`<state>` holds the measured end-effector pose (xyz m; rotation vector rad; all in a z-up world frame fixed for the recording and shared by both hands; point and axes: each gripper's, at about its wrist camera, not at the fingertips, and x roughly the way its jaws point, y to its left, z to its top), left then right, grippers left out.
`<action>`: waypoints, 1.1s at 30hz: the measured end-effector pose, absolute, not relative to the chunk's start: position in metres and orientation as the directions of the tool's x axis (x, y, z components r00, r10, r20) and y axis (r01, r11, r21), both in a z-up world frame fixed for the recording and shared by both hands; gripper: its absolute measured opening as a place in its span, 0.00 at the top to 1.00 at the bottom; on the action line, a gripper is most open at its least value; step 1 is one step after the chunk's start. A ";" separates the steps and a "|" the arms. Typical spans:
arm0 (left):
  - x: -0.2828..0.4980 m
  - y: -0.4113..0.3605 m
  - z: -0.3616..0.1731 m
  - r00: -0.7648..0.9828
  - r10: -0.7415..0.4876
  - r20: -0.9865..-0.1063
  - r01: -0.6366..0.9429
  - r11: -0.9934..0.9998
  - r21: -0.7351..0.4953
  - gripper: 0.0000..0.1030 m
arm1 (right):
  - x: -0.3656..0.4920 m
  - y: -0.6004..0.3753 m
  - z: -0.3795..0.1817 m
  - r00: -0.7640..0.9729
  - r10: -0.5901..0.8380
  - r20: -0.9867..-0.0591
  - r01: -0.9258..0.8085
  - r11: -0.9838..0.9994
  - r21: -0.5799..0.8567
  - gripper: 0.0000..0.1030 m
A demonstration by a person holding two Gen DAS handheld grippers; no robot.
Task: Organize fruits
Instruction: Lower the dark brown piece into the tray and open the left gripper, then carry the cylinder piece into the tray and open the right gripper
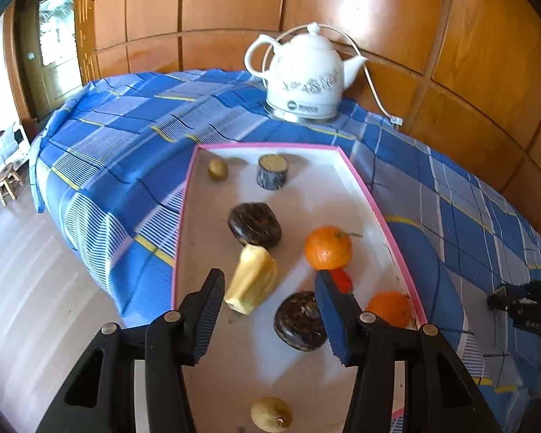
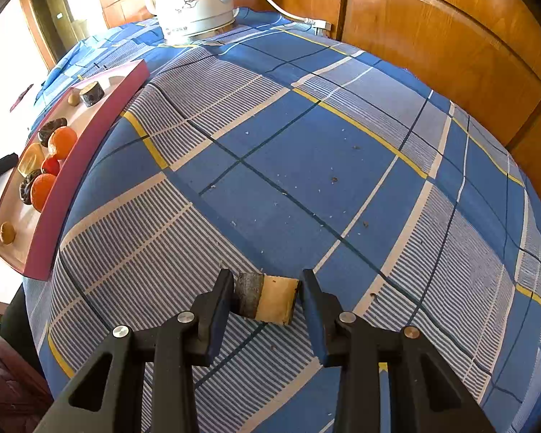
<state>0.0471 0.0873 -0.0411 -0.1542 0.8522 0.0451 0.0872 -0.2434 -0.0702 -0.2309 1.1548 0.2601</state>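
A pink-edged white tray (image 1: 375, 209) lies on the blue checked cloth. It holds two oranges (image 1: 327, 248), a small red fruit (image 1: 342, 279), a pale yellow fruit (image 1: 253, 278), two dark round pieces (image 1: 255, 223), a cut log-like piece (image 1: 272, 171) and two small brown fruits (image 1: 218, 169). My left gripper (image 1: 268, 281) is open above the tray, over the yellow fruit. My right gripper (image 2: 267, 285) is shut on a wood-like cut piece (image 2: 267, 297) with dark bark, low over the cloth, well to the right of the tray (image 2: 90, 137).
A white teapot-style kettle (image 1: 303, 75) with a cord stands at the back of the table, against wooden wall panels (image 1: 451, 36). The table's left edge drops to a pale floor (image 1: 25, 288). A small stool (image 1: 7, 180) stands far left.
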 end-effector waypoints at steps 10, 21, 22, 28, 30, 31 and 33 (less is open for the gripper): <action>0.043 0.082 -0.036 0.675 -0.019 -0.737 -0.086 0.991 -0.104 0.46 | 0.084 -0.241 -0.071 0.394 0.069 -0.917 -0.317 0.946 -0.065 0.63; 0.038 0.082 -0.034 0.684 -0.038 -0.728 -0.073 0.990 -0.121 0.46 | 0.084 -0.240 -0.075 0.398 0.048 -0.916 -0.313 0.946 -0.086 0.63; 0.038 0.082 -0.034 0.684 -0.041 -0.728 -0.072 0.990 -0.123 0.46 | 0.084 -0.240 -0.076 0.397 0.041 -0.917 -0.311 0.946 -0.092 0.63; 0.036 0.083 -0.036 0.680 -0.048 -0.732 -0.070 0.989 -0.130 0.46 | 0.086 -0.241 -0.076 0.391 0.035 -0.920 -0.296 0.951 -0.089 0.64; 0.036 0.083 -0.036 0.680 -0.050 -0.732 -0.069 0.989 -0.133 0.46 | 0.087 -0.241 -0.076 0.390 0.034 -0.920 -0.286 0.954 -0.086 0.64; 0.036 0.083 -0.035 0.680 -0.051 -0.731 -0.070 0.988 -0.135 0.46 | 0.087 -0.241 -0.076 0.390 0.033 -0.920 -0.282 0.956 -0.085 0.64; 0.036 0.084 -0.035 0.681 -0.054 -0.731 -0.070 0.988 -0.138 0.46 | 0.087 -0.241 -0.075 0.389 0.030 -0.921 -0.272 0.959 -0.083 0.64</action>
